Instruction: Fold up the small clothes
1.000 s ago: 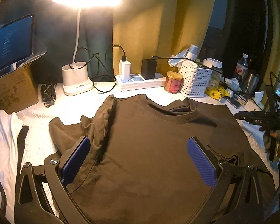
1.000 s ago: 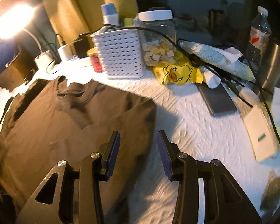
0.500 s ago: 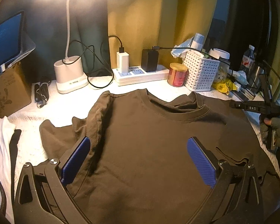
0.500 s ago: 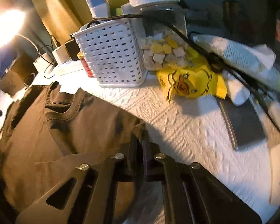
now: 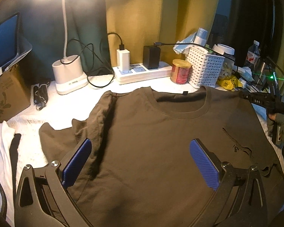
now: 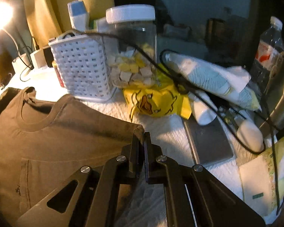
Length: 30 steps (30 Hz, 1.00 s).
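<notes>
- A white basket [image 6: 81,68], a clear jar [image 6: 131,47] of pale chunks, a yellow bag [image 6: 151,102] and a black cable [image 6: 179,79] are crowded at the upper centre of the right wrist view, just beyond the shirt's shoulder.
- A water bottle [image 6: 268,47] is seen at the upper right, a grey slab [image 6: 208,141] below it.
- Only in the left wrist view are a lamp base [image 5: 69,75], a power strip [image 5: 142,71] with two chargers, a red tin [image 5: 180,71] and a screen [image 5: 3,41] at the far left shown.
- The brown shirt [image 5: 161,141] is spread flat across the lower middle of the counter [image 5: 62,109], which is covered in white textured cloth; yellow curtains are hung behind.
- The left tool [image 5: 140,162] is held spread wide above the shirt, nothing between its blue pads.
- The right tool [image 6: 142,141] is pressed together on the shirt's sleeve corner.
- The right tool is also seen at the right edge of the left view, held by a gloved hand [image 5: 282,126].
</notes>
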Motion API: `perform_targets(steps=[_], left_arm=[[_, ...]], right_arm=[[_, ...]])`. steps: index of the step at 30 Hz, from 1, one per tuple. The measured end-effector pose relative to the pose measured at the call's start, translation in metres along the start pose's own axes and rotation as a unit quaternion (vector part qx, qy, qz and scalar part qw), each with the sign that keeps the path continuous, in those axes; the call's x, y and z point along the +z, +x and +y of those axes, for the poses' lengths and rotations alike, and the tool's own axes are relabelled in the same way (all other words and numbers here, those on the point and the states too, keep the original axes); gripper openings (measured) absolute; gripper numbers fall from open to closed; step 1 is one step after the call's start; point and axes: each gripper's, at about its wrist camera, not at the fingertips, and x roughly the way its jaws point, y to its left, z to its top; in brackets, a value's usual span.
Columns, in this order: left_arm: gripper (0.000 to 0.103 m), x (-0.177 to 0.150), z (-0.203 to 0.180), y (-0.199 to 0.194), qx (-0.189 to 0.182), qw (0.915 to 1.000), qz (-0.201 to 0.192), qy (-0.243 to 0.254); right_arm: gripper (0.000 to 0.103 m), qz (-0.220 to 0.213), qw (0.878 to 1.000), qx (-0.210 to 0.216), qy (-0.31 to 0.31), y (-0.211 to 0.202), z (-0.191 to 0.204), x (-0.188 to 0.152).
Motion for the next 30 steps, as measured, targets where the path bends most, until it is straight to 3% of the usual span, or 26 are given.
perform_targets(steps=[4,5,6,8,11,22,29,30], left_arm=[[0.102,-0.003,0.014,-0.007,0.013,0.9999,-0.004,-0.004],[0.102,-0.003,0.016,-0.009,0.016,0.9998,-0.006,-0.004],[0.102,-0.004,0.022,-0.012,0.019,0.9997,-0.009,-0.007],[0.102,-0.006,0.035,-0.018,0.024,0.9995,-0.011,-0.017],[0.102,-0.012,0.053,-0.025,0.034,0.9989,-0.016,-0.027],[0.101,-0.032,0.123,-0.022,0.009,0.9985,0.0,-0.053],[0.095,-0.024,0.147,0.001,-0.021,0.9986,0.008,-0.048],[0.089,-0.023,0.15,0.006,-0.027,0.9984,0.013,-0.048]], right_arm=[[0.01,0.007,1.0,-0.005,-0.001,-0.004,0.002,-0.001],[0.019,0.004,1.0,-0.01,0.001,-0.009,0.003,-0.001],[0.036,0.0,1.0,-0.01,0.003,-0.014,0.004,-0.001],[0.047,-0.011,1.0,-0.009,0.006,-0.025,0.008,-0.001],[0.047,-0.022,1.0,-0.011,0.004,-0.043,0.017,-0.003],[0.047,-0.046,0.998,-0.04,0.017,-0.116,0.07,-0.027],[0.047,-0.061,0.995,-0.053,0.057,-0.154,0.098,-0.058],[0.047,-0.061,0.995,-0.053,0.065,-0.157,0.1,-0.063]])
